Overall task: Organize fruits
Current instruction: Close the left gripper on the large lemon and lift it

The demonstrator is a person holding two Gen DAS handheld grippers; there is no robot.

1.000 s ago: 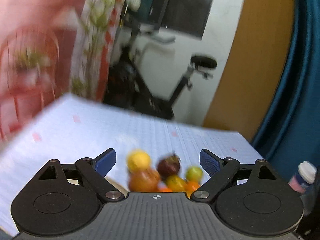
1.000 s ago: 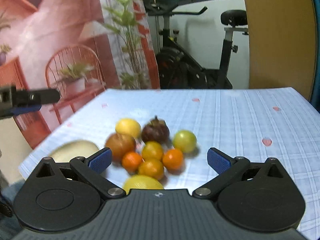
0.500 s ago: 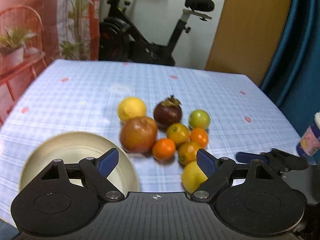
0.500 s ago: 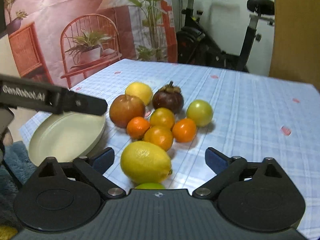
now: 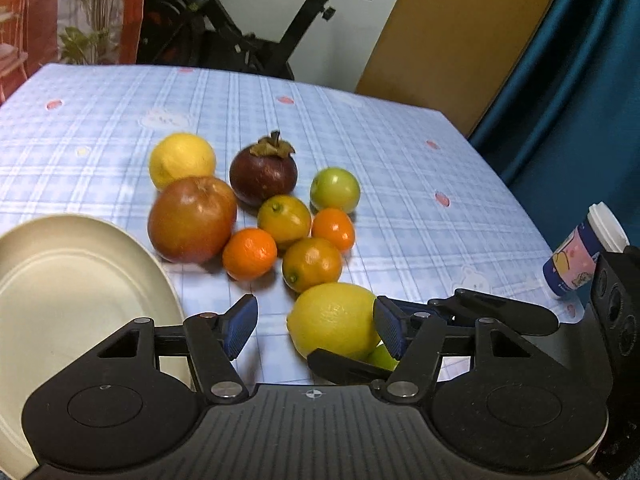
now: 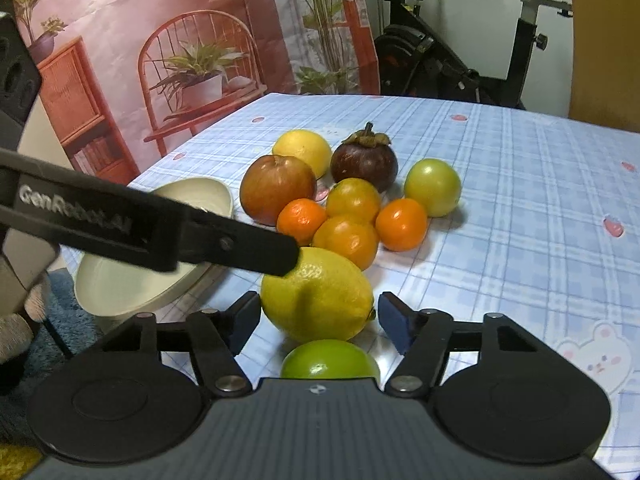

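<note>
on the checked cloth [image 5: 400, 168], both grippers crowd one lemon [image 6: 318, 294].
right gripper [image 6: 318, 320] fingers flank it, just closing, not yet touching; left gripper [image 5: 316, 328] fingers apart too, closing, lemon by the right pad. other fruit clustered behind, plate [image 5: 60, 280] at left.

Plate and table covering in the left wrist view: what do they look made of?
Plate: cream, smooth, matte with a soft sheen and a thick rounded rim; probably plastic or melamine, though glazed ceramic is possible. Table covering: blue plaid printed with cartoon motifs, lying flat with faint gloss; likely wipeable vinyl rather than woven cloth.
</note>
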